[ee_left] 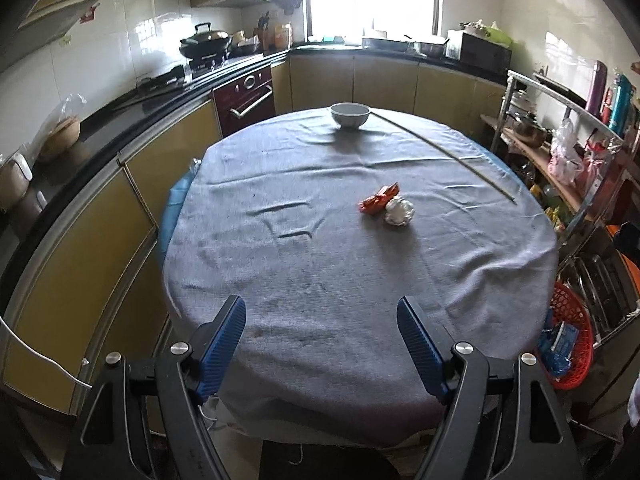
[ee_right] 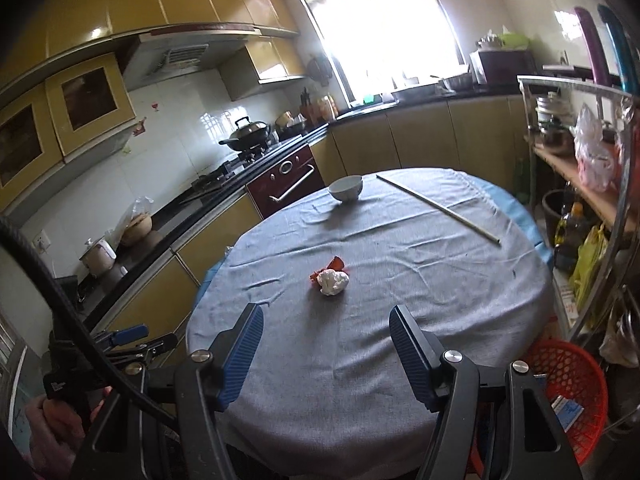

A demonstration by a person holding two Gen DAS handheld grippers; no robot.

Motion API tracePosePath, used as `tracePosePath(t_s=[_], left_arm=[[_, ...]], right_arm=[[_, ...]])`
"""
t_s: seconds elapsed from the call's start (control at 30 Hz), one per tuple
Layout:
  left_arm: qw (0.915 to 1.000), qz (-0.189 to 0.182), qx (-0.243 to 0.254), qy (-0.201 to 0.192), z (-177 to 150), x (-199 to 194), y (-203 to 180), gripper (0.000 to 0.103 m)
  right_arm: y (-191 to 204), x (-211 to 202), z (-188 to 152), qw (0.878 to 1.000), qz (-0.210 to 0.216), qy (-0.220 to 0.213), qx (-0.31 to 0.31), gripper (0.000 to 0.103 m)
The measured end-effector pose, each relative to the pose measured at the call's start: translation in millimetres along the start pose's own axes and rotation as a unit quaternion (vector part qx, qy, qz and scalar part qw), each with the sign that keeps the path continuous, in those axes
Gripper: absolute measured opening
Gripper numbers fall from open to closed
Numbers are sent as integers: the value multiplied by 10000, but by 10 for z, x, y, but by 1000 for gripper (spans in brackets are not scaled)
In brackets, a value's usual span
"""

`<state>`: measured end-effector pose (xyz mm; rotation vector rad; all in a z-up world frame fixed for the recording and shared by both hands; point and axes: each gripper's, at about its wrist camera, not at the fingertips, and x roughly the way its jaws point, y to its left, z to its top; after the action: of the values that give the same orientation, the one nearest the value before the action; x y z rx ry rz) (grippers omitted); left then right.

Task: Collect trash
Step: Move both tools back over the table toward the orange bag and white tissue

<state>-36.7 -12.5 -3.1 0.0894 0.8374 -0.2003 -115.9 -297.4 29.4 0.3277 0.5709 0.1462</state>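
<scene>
A crumpled white paper ball (ee_left: pixel 399 211) and an orange-red wrapper (ee_left: pixel 378 200) lie touching each other near the middle of the round table with a grey cloth (ee_left: pixel 320 264). In the right wrist view the paper ball (ee_right: pixel 333 281) hides most of the wrapper (ee_right: pixel 337 263). My left gripper (ee_left: pixel 321 312) is open and empty above the table's near edge. My right gripper (ee_right: pixel 326 318) is open and empty, close in front of the trash. A red plastic basket (ee_right: pixel 568 392) with a blue packet in it stands on the floor at the right; it also shows in the left wrist view (ee_left: pixel 570 344).
A white bowl (ee_left: pixel 349 114) and a long thin stick (ee_left: pixel 448 152) lie at the table's far side. Kitchen counters with a wok (ee_left: pixel 206 42) run along the left and back. A metal shelf rack (ee_left: pixel 560 148) with pots and bags stands at the right.
</scene>
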Motion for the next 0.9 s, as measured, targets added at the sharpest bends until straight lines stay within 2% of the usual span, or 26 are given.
tracePosePath(t_s=[0.43,0.9], left_arm=[[9983,37,-223,537,142,665,202,78],[9933,57,-364,1095,257,1441,373,78]], right_arm=[[-144,632,72,9984,-82,494,250,69],[-177,1725,84,9912,63,1273,360,69]])
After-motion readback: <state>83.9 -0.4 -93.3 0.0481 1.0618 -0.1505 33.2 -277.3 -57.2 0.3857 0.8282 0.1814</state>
